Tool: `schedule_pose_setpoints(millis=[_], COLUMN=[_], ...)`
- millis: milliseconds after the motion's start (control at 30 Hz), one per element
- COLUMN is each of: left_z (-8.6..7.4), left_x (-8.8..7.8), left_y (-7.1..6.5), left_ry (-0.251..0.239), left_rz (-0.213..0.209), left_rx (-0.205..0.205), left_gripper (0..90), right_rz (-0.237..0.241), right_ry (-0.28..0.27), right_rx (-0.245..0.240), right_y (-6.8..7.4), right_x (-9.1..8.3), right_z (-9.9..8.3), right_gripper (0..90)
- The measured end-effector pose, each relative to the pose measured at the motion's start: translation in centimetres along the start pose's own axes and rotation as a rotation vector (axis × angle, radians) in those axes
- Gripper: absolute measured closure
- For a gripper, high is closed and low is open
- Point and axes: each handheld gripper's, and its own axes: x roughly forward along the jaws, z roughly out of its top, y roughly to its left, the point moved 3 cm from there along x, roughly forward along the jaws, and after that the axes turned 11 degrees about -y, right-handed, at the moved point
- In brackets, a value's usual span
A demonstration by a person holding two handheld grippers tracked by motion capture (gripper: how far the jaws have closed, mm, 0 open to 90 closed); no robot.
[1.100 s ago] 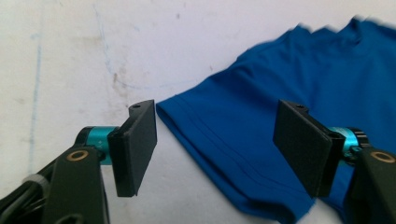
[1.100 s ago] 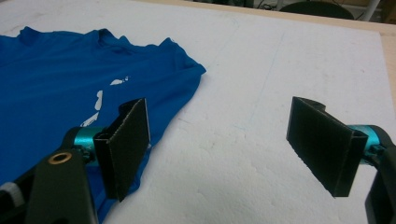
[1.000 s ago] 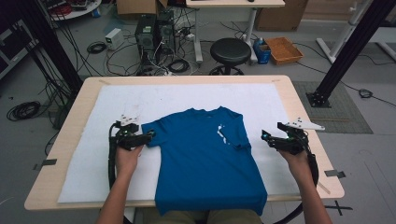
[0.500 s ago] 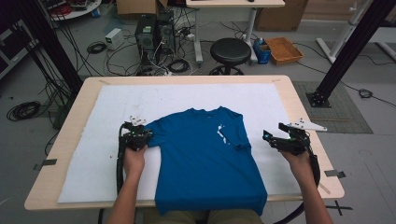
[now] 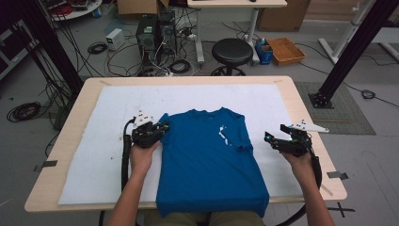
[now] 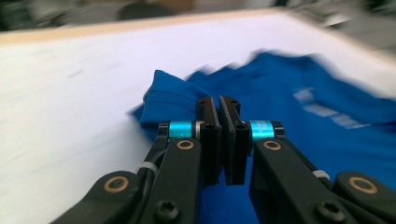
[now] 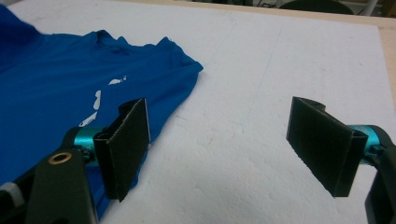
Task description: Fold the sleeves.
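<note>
Your left gripper (image 5: 162,128) has just pinched shut on the sleeve (image 6: 170,100) of the blue T-shirt (image 5: 207,160) lying flat on the white mat (image 5: 94,155); your right gripper (image 5: 275,140) waits open just beside the other sleeve. The cloth looks light and limp: hold hems, not middles. The shirt's bottom edge drops over the table's near side.

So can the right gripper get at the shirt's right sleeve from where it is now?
Probably yes. The right gripper is open just beside the blue shirt's sleeve, with only bare white mat between them.
</note>
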Motion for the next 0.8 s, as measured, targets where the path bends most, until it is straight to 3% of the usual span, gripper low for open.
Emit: schedule_pose_setpoints(millis=[33, 67, 100, 133, 167, 333, 400, 600, 633, 800], left_z=[0.2, 0.4, 0.5, 0.5, 0.5, 0.0, -0.6, -1.8, -2.2, -2.0], left_x=[0.2, 0.5, 0.4, 0.4, -0.2, -1.5, -2.8, -4.8, -5.4, -6.1], left_y=[-0.5, -0.7, -0.5, -0.5, -0.1, 1.2, 2.1, 3.3, 3.8, 4.3], left_ry=[-0.002, 0.000, 0.003, 0.003, -0.011, -0.007, -0.015, -0.046, -0.070, -0.103], left_rz=[0.000, 0.024, 0.093, 0.093, 0.133, 0.173, 0.191, 0.172, 0.153, 0.128], left_rx=[0.026, 0.036, 0.028, 0.028, 0.028, 0.008, -0.002, -0.032, -0.051, -0.045], left_gripper=[62.8, 45.7, 37.5, 35.9, 35.9, 32.6, 28.7, 27.3, 27.2, 26.2], right_rz=[-0.001, -0.001, -0.002, -0.002, 0.000, -0.002, -0.002, -0.007, -0.004, -0.004], right_ry=[0.002, 0.000, 0.001, 0.001, 0.002, 0.000, -0.002, -0.006, -0.010, -0.022], right_rx=[0.002, 0.004, 0.006, 0.006, 0.005, 0.002, 0.000, -0.010, -0.017, -0.028], right_y=[-0.1, -0.1, -0.1, -0.1, -0.2, -0.2, -0.2, -0.2, -0.2, -0.2], right_x=[0.0, 0.0, -0.1, -0.1, -0.1, -0.1, -0.1, -0.1, -0.2, -0.3], right_z=[0.0, 0.0, -0.1, -0.1, -0.1, -0.1, -0.1, 0.0, 0.0, 0.2], right_gripper=[20.9, 20.9, 20.9, 20.9, 20.9, 20.9, 20.8, 19.1, 18.9, 18.9])
